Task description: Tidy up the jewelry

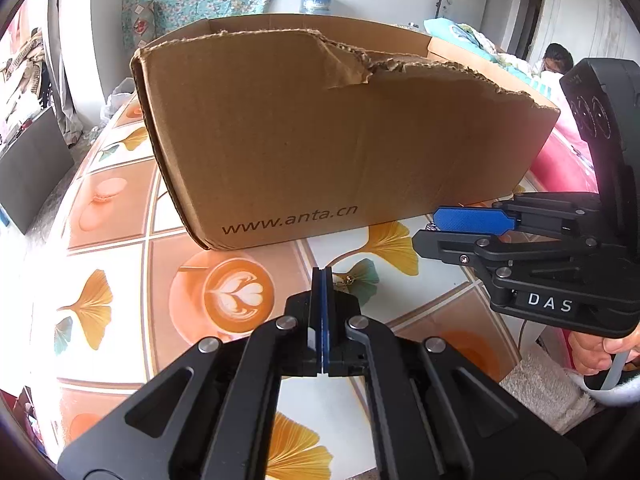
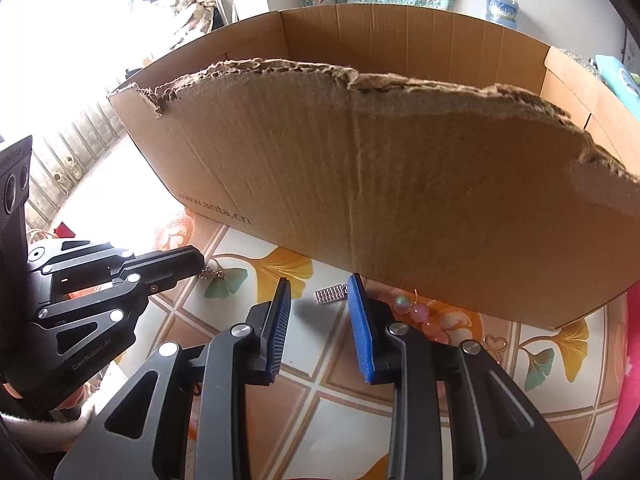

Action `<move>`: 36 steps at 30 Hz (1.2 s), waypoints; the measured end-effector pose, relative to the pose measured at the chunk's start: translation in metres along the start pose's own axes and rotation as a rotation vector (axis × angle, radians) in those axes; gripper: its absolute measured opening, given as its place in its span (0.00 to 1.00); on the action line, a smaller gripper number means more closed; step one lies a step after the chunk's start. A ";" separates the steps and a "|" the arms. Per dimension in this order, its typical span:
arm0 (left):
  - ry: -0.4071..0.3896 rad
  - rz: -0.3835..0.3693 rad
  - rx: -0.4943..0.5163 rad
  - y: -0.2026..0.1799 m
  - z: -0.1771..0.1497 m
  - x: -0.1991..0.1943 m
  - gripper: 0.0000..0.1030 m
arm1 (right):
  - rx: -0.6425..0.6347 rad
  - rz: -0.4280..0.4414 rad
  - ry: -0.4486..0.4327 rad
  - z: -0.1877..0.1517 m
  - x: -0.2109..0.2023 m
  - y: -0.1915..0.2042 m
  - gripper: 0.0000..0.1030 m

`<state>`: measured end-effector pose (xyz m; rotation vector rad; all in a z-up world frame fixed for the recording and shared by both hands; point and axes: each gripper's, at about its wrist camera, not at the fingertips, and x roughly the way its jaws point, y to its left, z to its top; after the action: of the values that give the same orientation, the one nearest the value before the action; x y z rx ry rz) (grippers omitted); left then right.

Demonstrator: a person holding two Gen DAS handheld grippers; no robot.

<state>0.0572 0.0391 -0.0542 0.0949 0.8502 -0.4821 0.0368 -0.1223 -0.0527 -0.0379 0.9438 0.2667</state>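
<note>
on the patterned tablecloth (image 2: 320,408), silver bar clip (image 2: 330,294) lying crosswise before released right claw (image 2: 320,300); left claw (image 1: 322,276) clenched, empty

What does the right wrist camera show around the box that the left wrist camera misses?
Only the right wrist view shows the silver clip, the pink bead piece and a heart-shaped piece on the table, between the open right gripper and the box. Only the left wrist view shows the latte print on the tablecloth. Both show the torn cardboard box, the shut left gripper and a small earring at its tip.
</note>
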 end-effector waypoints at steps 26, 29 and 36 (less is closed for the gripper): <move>-0.017 -0.010 -0.023 0.010 -0.006 -0.006 0.00 | 0.049 0.057 -0.003 0.005 0.010 0.009 0.05; -0.024 -0.014 -0.033 0.012 -0.006 -0.009 0.00 | 0.071 0.073 -0.018 0.006 0.003 0.001 0.05; -0.046 -0.028 -0.056 0.017 -0.005 -0.019 0.00 | 0.152 0.168 -0.070 0.010 -0.016 -0.013 0.05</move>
<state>0.0510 0.0625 -0.0455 0.0204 0.8205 -0.4850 0.0386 -0.1366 -0.0348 0.1899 0.8961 0.3484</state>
